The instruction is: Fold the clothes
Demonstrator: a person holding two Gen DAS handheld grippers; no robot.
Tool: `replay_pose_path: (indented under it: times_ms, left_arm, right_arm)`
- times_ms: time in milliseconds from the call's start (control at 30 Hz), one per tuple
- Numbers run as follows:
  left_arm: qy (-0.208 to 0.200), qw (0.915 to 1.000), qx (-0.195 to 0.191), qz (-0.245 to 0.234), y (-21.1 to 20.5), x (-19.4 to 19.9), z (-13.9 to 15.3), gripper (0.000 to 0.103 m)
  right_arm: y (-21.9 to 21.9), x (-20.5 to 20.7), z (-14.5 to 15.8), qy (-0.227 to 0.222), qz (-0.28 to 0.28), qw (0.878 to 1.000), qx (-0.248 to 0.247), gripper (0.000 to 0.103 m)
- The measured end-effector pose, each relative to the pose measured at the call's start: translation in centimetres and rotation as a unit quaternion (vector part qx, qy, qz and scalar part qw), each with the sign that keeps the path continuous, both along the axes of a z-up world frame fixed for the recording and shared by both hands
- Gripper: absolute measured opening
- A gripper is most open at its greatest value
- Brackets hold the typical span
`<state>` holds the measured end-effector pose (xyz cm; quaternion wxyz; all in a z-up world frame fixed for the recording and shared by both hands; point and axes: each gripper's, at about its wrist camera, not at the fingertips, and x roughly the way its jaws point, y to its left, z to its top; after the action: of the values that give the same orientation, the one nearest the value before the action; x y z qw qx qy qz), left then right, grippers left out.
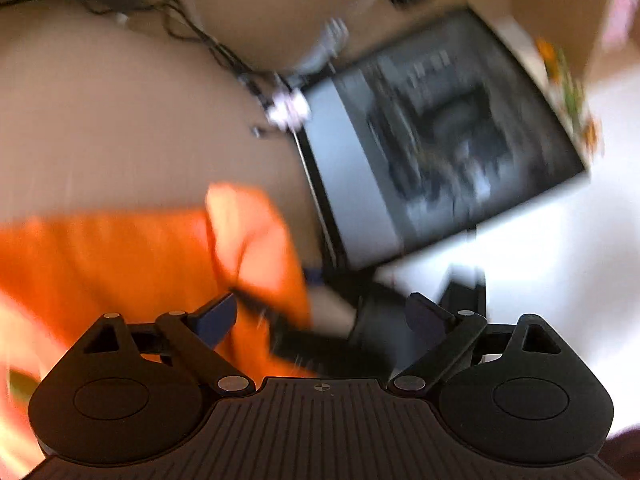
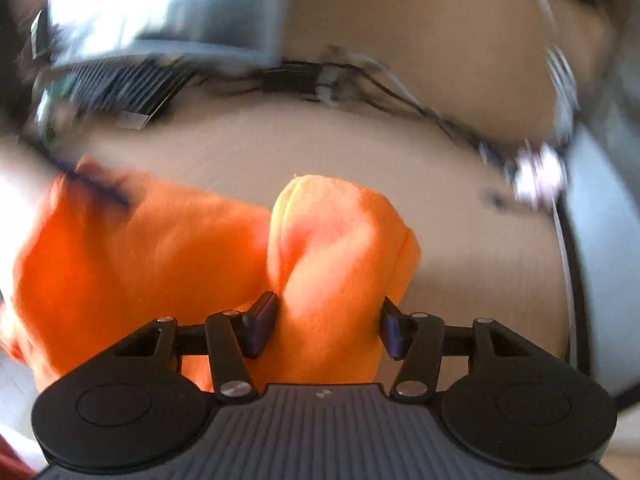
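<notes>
An orange garment (image 2: 160, 264) lay bunched on the tan surface (image 2: 320, 148) near cables (image 2: 400, 92). The right tool (image 2: 328, 326) pinched its fold; the left tool (image 1: 320, 316) gaped, empty.

Left wrist view: looks forward-down past own jaws, rolled, close over tan surface (image 1: 120, 120). Right wrist view: steeper down, very near orange cloth (image 2: 332, 264). Both blurred. Shared: cloth (image 1: 120, 264), surface (image 2: 280, 144), cables (image 1: 208, 40), dark screen (image 1: 452, 132).

One orange garment (image 2: 140, 264), two monitors (image 1: 440, 128).
</notes>
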<state>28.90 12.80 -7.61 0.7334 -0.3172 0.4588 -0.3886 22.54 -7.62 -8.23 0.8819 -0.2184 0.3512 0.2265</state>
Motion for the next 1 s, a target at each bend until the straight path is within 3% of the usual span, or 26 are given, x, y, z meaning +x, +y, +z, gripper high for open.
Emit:
replay_pose_path:
  times_ms: [100,200,267,367,400,500,633,667,700,767,833,933,1000]
  left_arm:
    - [0.017,0.9997,-0.011,0.015,-1.2,2.1,-0.4,0.094]
    - [0.054,0.9978,0.032,0.018,-3.7,4.2,-2.2,0.091]
    - [0.079,0.9959,0.038,0.024,-4.0,4.7,-3.5,0.086]
    - [0.1,0.994,0.031,0.029,-4.0,5.0,-4.9,0.084]
    - [0.099,0.9942,0.033,0.028,-3.8,5.0,-4.9,0.084]
    - [0.095,0.9945,0.036,0.024,-3.4,4.9,-4.9,0.084]
    - [0.091,0.995,0.037,0.018,-3.4,4.9,-4.9,0.085]
    - [0.089,0.9951,0.037,0.017,-3.4,4.9,-4.9,0.085]
    - [0.088,0.9953,0.038,0.015,-3.3,4.9,-4.9,0.085]
    - [0.088,0.9954,0.035,0.014,-3.3,5.0,-4.8,0.085]
    - [0.08,0.996,0.035,0.016,-2.9,4.7,-4.3,0.088]
    - [0.05,0.9977,0.037,0.027,-0.6,3.0,-1.9,0.094]
    - [0.03,0.9982,0.038,0.034,0.9,1.9,-0.3,0.095]
  right_arm:
    - [2.4,-1.7,0.1,-0.033,0.048,0.997,-0.051,0.054]
    - [2.7,-2.6,0.5,-0.034,0.057,0.997,-0.048,0.055]
    - [1.5,-2.9,1.2,-0.022,0.03,0.999,-0.018,0.061]
    - [-2.4,-3.5,2.7,0.024,-0.045,0.994,0.098,0.084]
    - [-3.9,-3.6,2.6,0.054,-0.083,0.983,0.156,0.086]
    - [-7.4,-3.4,0.6,0.133,-0.173,0.931,0.291,0.086]
    - [-9.4,-3.5,-2.7,0.173,-0.242,0.872,0.39,0.087]
    - [-9.4,-3.3,-3.2,0.176,-0.242,0.863,0.407,0.087]
    - [-9.1,-3.4,-3.4,0.178,-0.232,0.862,0.415,0.086]
    - [-7.2,-3.6,-3.3,0.181,-0.199,0.879,0.393,0.077]
    - [-5.4,-3.7,-3.1,0.171,-0.175,0.903,0.354,0.054]
    - [-4.9,-2.9,-2.7,0.164,-0.175,0.906,0.348,0.036]
    - [-5.0,-2.0,-2.0,0.152,-0.177,0.913,0.336,0.032]
